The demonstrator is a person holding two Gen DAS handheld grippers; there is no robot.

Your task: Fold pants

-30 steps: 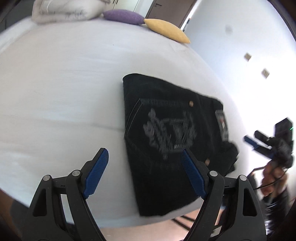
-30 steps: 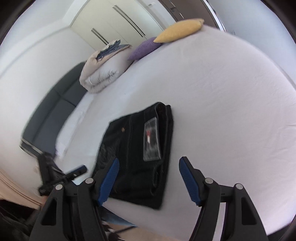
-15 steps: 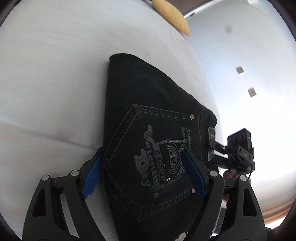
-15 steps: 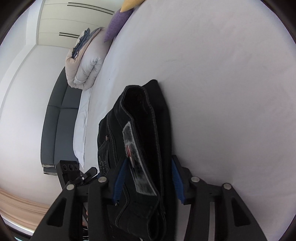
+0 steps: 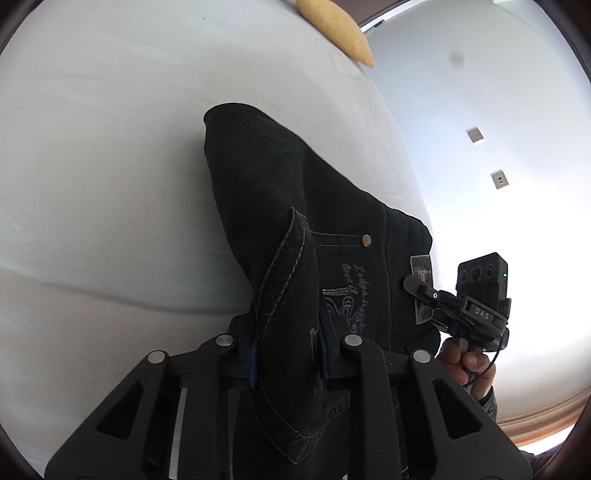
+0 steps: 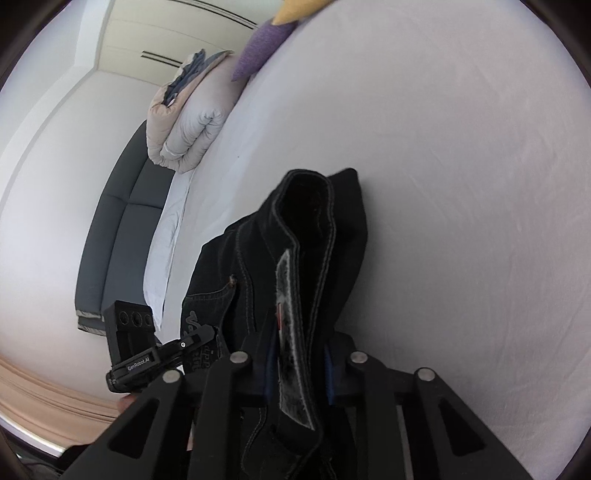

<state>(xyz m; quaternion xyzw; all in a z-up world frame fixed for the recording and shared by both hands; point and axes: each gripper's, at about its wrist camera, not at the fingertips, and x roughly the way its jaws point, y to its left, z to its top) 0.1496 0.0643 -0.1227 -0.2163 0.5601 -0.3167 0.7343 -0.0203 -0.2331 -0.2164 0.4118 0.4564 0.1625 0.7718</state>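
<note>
Folded black denim pants (image 5: 332,206) lie on a white bed (image 5: 110,166) near its front edge. My left gripper (image 5: 286,354) is shut on the near edge of the pants by the back pocket, bunching the fabric up. My right gripper (image 6: 299,373) is shut on the waistband end with the grey label (image 6: 291,332). The pants (image 6: 314,229) rise in a ridge ahead of it. The right gripper shows in the left wrist view (image 5: 458,306), and the left gripper shows in the right wrist view (image 6: 162,354).
A yellow pillow (image 5: 336,26) and a purple pillow (image 6: 262,48) lie at the bed's far end beside a rolled duvet (image 6: 184,122). A grey sofa (image 6: 118,236) stands beyond the bed's left side. A white wall (image 5: 498,147) is on the right.
Both grippers moved in onto the pants and closed from open. The fabric is now pinched and lifted into ridges at both ends.
</note>
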